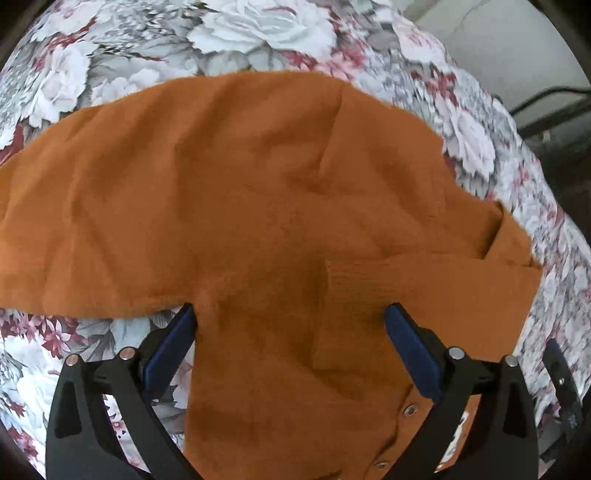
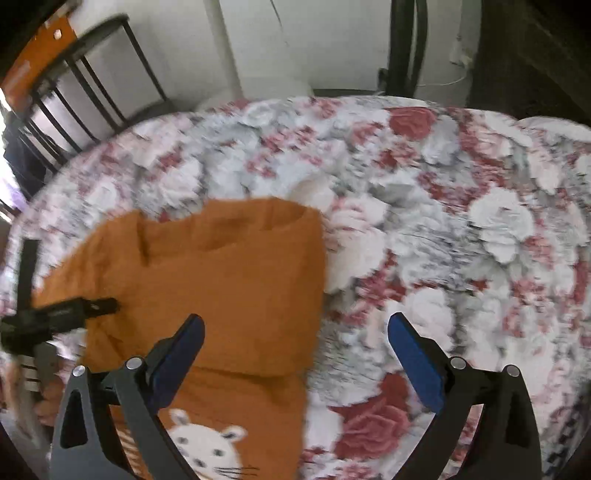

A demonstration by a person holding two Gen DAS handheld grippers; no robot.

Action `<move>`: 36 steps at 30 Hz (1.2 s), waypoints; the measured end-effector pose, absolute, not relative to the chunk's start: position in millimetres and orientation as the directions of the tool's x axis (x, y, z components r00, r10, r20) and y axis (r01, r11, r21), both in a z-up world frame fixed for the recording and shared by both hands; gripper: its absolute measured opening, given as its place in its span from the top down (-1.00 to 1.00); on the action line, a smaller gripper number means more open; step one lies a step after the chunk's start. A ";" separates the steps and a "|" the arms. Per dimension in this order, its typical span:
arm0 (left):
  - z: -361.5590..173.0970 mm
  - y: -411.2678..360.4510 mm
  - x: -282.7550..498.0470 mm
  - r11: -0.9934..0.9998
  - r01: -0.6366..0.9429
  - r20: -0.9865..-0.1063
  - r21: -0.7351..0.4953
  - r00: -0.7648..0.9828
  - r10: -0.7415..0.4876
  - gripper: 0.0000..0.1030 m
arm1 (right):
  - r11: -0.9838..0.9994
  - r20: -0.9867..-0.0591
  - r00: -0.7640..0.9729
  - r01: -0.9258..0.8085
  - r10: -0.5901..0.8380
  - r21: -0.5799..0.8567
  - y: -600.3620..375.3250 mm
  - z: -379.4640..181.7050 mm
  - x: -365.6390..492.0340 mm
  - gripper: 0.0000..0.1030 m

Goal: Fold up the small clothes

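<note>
An orange knit garment point(image 1: 229, 184) lies spread on the floral bedspread point(image 1: 258, 33); a folded ribbed sleeve point(image 1: 424, 284) crosses it, and snap buttons point(image 1: 410, 410) show near the bottom. My left gripper point(image 1: 291, 314) hangs open just above the cloth, jaws wide with the fabric lying under and between them. In the right wrist view the same garment point(image 2: 229, 273) shows a white animal face print point(image 2: 207, 443). My right gripper point(image 2: 295, 321) is open over the garment's right edge, nothing pinched. The left gripper's black body point(image 2: 70, 314) sits over the garment's left part.
The floral bedspread point(image 2: 443, 221) stretches out to the right of the garment. A black metal rack point(image 2: 92, 77) and a white wall stand beyond the bed's far edge. Dark cables point(image 1: 546, 99) and floor lie past the bed's edge in the left wrist view.
</note>
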State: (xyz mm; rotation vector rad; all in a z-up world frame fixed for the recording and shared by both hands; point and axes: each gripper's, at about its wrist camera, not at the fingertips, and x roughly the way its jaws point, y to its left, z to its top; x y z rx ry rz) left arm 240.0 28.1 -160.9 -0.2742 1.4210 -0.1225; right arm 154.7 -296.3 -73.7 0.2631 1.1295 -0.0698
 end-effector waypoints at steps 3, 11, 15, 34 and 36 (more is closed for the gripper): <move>-157.8 36.0 236.8 0.942 -0.106 -0.939 -0.319 0.167 -0.299 -0.89 | 0.930 -0.879 0.431 0.194 0.205 0.312 -305.1 -75.8 161.1 -0.93; -123.3 53.0 231.3 0.928 -0.077 -0.913 -0.365 0.227 -0.340 -0.60 | 0.803 -0.790 0.490 0.260 0.369 0.536 -322.2 -83.3 159.8 -0.93; -96.7 58.2 234.3 0.949 -0.067 -0.917 -0.308 0.288 -0.278 -0.59 | 0.743 -0.744 0.513 0.269 0.428 0.612 -328.7 -88.2 162.0 -0.93; -131.1 12.8 234.8 0.918 0.118 -0.893 -0.379 0.214 -0.396 0.74 | 0.748 -0.719 0.556 0.239 0.418 0.620 -335.5 -91.5 162.0 -0.93; -116.2 15.2 238.0 0.933 0.109 -0.889 -0.342 0.285 -0.359 0.78 | 0.745 -0.703 0.582 0.232 0.409 0.626 -336.4 -88.2 162.4 -0.93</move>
